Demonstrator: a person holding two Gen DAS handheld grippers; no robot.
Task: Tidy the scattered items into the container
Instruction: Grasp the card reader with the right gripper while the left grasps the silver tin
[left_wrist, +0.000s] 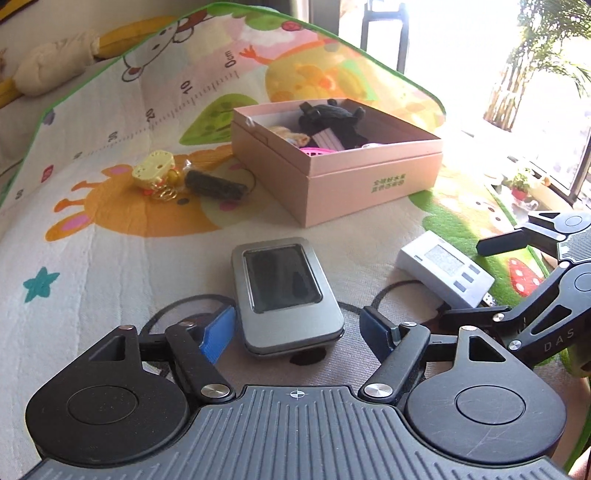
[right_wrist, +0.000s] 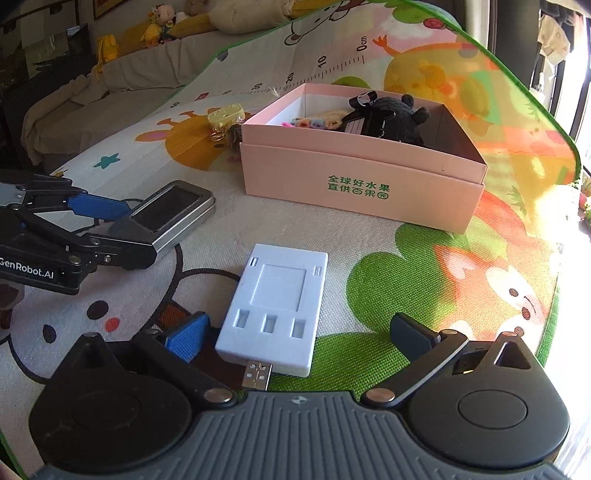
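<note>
A padded play mat (left_wrist: 110, 266) with a green piped edge covers the work surface; it is printed with cartoon animals, a teal star, mushrooms and a ruler strip marked in tens. Beyond its far edge runs a cushioned bench or sofa with cream and yellow soft toys (right_wrist: 162, 22), and a dark cabinet stands further left in the right wrist view. To the right, strong daylight pours through a window, with leafy plants (left_wrist: 546, 55) outside and a small potted plant (left_wrist: 521, 184) on the sill.

The pink cardboard box (left_wrist: 369, 184), open-topped and printed with green characters, sits on the mat towards its far side. Inside lie a black plush toy (left_wrist: 332, 118), a pink plastic piece and some orange-toned bits. Just left of the box lie a pale yellow plastic toy (left_wrist: 153, 170), gold trinkets and a dark fuzzy roll (left_wrist: 216, 186).

The left gripper (left_wrist: 299, 328) has its jaws moderately apart, straddling the near end of a silver tin with a clear window (left_wrist: 284, 295) that rests flat on the mat; the blue pads (left_wrist: 218, 332) stand just beside the tin's sides without pressing them. The right gripper (right_wrist: 299, 339) has its jaws wide, flanking a white plastic device with a USB plug (right_wrist: 275, 306) that lies flat, untouched, well short of the box.
</note>
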